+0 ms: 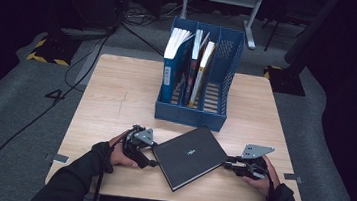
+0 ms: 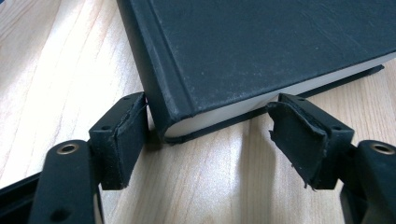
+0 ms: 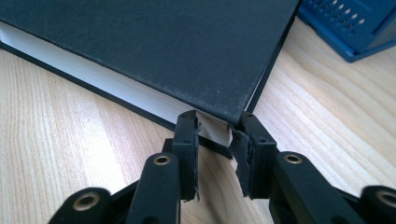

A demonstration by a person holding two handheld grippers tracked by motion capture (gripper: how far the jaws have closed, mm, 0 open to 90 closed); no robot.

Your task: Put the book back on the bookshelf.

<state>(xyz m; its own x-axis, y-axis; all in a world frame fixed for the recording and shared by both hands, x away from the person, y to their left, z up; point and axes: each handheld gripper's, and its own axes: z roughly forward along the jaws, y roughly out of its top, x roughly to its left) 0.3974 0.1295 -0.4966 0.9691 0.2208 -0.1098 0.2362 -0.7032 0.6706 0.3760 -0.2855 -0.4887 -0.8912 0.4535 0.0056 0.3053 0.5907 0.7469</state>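
A black hardcover book [image 1: 189,157] lies flat and askew on the wooden table [image 1: 111,98], near its front edge. My left gripper [image 1: 153,162] is at the book's left corner. In the left gripper view its jaws stand wide on either side of the spine corner of the book [image 2: 261,46]; the left pad [image 2: 128,135] is close to the spine and the right pad [image 2: 299,140] is clear of the page edge. My right gripper [image 1: 226,164] is at the book's right corner. Its jaws [image 3: 215,140] stand narrow, flanking the corner tip of the book [image 3: 163,46] without clamping it.
A blue file holder [image 1: 190,117] stands behind the book at mid-table, with several upright books [image 1: 176,55] in its left slots; its corner [image 3: 345,23] is near my right gripper. Bare wood lies left and right of it. Cables cross the floor beyond.
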